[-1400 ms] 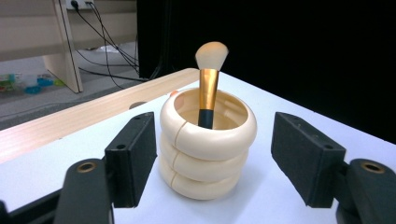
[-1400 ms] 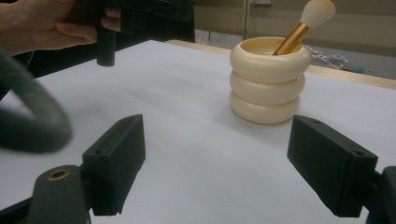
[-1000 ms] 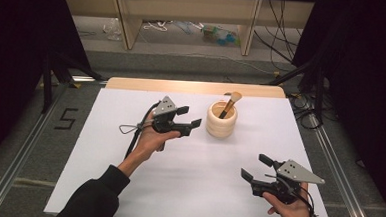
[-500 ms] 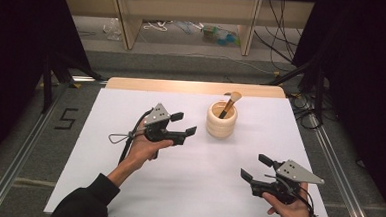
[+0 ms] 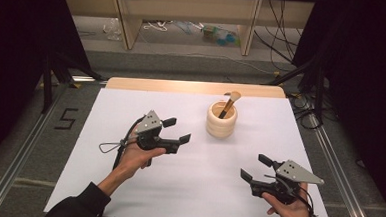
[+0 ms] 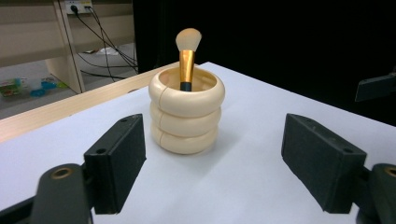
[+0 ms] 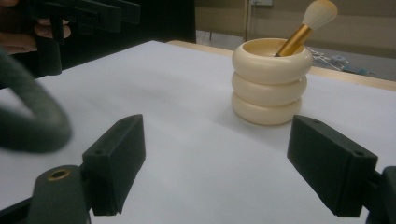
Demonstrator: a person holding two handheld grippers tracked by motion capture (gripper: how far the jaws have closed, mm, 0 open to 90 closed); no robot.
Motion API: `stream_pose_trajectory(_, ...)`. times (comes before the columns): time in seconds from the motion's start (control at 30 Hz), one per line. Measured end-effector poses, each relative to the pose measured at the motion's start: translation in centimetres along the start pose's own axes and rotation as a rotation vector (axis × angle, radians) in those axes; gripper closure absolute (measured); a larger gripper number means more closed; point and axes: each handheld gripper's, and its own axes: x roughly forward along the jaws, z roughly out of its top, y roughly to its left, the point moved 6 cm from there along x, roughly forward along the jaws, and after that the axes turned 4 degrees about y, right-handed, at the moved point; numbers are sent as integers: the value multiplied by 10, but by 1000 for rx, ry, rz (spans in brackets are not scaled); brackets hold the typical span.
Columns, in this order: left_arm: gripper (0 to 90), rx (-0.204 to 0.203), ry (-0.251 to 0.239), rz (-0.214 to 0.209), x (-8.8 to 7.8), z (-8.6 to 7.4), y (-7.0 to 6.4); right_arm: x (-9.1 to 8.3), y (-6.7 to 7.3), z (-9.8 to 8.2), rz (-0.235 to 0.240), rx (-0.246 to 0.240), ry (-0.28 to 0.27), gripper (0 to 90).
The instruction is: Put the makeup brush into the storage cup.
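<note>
Left gripper (image 5: 175, 130) jaws just opened wide, empty, facing the brush holder (image 5: 221, 120); right gripper (image 5: 256, 168) jaws apart

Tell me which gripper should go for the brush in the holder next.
Left, probably. The left gripper sits open nearer the ringed holder, its jaws facing the brush squarely. The right gripper waits farther off at the table's near edge.

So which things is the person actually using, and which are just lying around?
Part of the job:
- ribbed cream cup
- makeup brush standing in it
- left gripper, jaws just opened, nothing between them
- right gripper, open

Just lying about:
- white table sheet
- clutter on the floor by the shelves
- cables behind the table
</note>
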Motion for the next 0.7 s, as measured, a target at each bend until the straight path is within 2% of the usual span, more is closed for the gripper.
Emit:
stream_pose_trajectory(0.07,198,1,2,4,-4,-2,1,0,-1,-1,-8,-3,14,204)
stream_pose_trajectory(0.1,192,-10,-2,5,-6,-3,0,0,-1,-1,-10,-3,14,204)
stream_pose_trajectory(0.13,189,-1,-3,6,-8,-3,1,-1,0,-1,-10,-4,12,204)
stream_pose_trajectory(0.37,166,-18,-15,19,-21,-8,3,0,0,0,-4,0,5,204)
stream_pose_trajectory(0.4,166,-10,-16,21,-22,-8,3,1,1,0,3,5,-6,204)
stream_pose_trajectory(0.5,165,-3,-18,21,-26,-10,2,0,0,-1,-10,-2,14,204)
stream_pose_trajectory(0.53,165,-9,-19,24,-27,-10,2,1,1,0,2,6,-2,204)
stream_pose_trajectory(0.57,165,-5,-18,24,-28,-11,2,0,0,-1,-6,3,17,204)
stream_pose_trajectory(0.6,165,-4,-21,22,-28,-11,1,1,0,0,1,4,-4,204)
stream_pose_trajectory(0.63,165,-5,-25,18,-29,-11,0,0,0,-1,-9,-3,14,204)
stream_pose_trajectory(0.7,165,-1,-21,21,-31,-13,-1,0,0,0,-3,1,6,204)
